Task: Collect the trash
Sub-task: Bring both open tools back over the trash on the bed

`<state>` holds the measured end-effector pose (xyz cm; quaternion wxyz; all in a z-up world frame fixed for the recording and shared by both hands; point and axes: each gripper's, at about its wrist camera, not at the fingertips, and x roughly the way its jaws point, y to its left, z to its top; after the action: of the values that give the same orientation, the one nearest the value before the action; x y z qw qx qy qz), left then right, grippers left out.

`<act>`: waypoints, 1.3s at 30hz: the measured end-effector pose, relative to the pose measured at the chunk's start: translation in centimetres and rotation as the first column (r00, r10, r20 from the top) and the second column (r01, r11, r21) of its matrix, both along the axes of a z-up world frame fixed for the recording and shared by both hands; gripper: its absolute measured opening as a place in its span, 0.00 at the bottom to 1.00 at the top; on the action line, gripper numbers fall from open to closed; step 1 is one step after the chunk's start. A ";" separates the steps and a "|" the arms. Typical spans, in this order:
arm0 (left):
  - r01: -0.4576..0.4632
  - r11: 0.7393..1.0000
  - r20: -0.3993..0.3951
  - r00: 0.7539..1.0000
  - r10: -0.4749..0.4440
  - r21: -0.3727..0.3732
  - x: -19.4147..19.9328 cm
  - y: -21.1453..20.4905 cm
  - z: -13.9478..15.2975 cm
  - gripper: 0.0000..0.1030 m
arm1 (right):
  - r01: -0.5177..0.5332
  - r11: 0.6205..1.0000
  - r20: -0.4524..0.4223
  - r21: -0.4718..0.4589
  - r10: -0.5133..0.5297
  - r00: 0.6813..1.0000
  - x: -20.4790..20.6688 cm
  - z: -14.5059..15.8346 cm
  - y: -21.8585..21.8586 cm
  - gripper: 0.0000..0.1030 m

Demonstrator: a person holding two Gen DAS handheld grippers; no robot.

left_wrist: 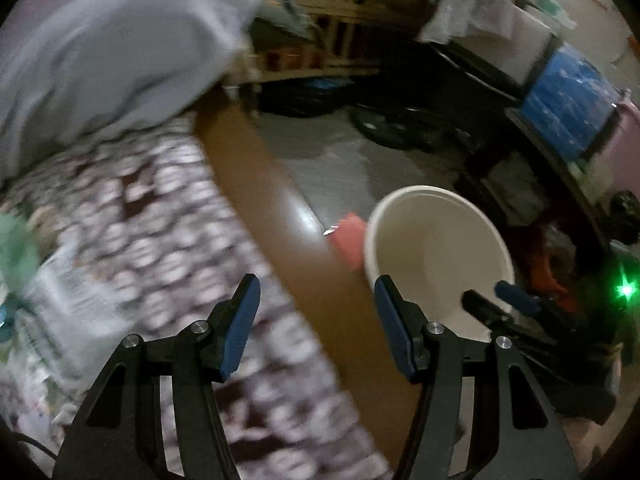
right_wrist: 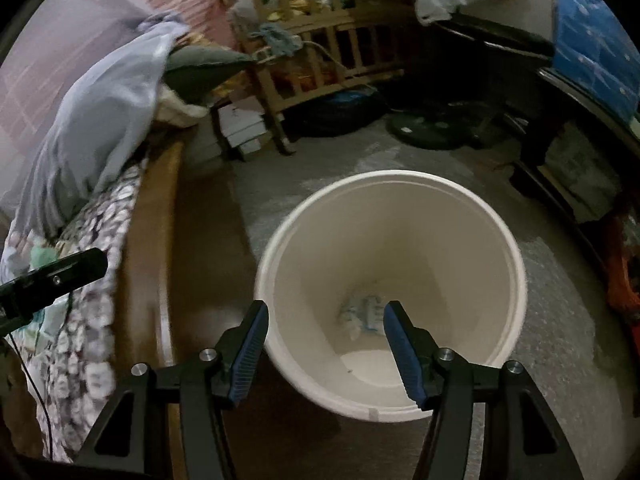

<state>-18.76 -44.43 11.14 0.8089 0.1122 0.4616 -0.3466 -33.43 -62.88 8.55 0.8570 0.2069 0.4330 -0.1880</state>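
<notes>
Blue-padded fingers [right_wrist: 252,348] of the right gripper [right_wrist: 325,346] sit nearest the lens, spread wide w/ nothing between them, poised over the white bucket [right_wrist: 508,264]. Bucket mouth is fully open upward, rim round and unbroken. At the bottom lies a crumpled scrap of trash [right_wrist: 362,314], whitish w/ pale blue print, probably paper or a wrapper; too blurred to be sure.

Room to move: grey floor [right_wrist: 560,320] is bare from 1 to 5 o'clock of the bucket. At 9 o'clock the brown wooden bed edge [right_wrist: 150,240] runs close beside it, leaving only a narrow strip. Farther off at 12 o'clock stand a wooden crib [right_wrist: 320,40] and a dark fan base [right_wrist: 432,128].

Left gripper [left_wrist: 316,320] is also wide open and empty, hanging over the bed edge [left_wrist: 256,168]. At its 9 o'clock is the patterned bedspread [left_wrist: 140,240] w/ newspaper [left_wrist: 60,312] and a green item [left_wrist: 16,248] on it, both smeared by motion. Bucket [left_wrist: 440,240] shows at its 2 o'clock, a red-pink thing [left_wrist: 350,240] touching or just behind the rim on the bed side. Grey blanket [left_wrist: 120,48] heaps at 11 o'clock.
</notes>
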 end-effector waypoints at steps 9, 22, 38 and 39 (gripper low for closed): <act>-0.156 0.987 0.055 0.987 0.154 0.032 0.2 8.7 0.9 0.56 | -0.127 0.991 0.019 -0.029 0.128 0.992 2.5 2.4 7.0 0.61; -0.334 0.941 0.108 0.939 0.328 0.046 0.2 20.5 1.5 0.56 | -0.317 0.947 0.031 -0.055 0.319 0.947 5.7 4.4 18.0 0.63; -0.490 0.867 0.017 0.871 0.490 0.095 2.2 35.6 -0.4 0.56 | -0.503 0.862 -0.017 -0.054 0.503 0.864 9.1 3.4 27.4 0.66; -0.495 0.863 0.006 0.868 0.497 0.095 2.2 36.0 -0.7 0.56 | -0.514 0.856 -0.018 -0.049 0.514 0.858 9.5 3.3 27.8 0.67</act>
<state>-16.54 -8.40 10.42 0.8603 0.0243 0.4980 -0.1059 -23.96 -35.09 11.80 0.8802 0.0613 0.4693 0.0357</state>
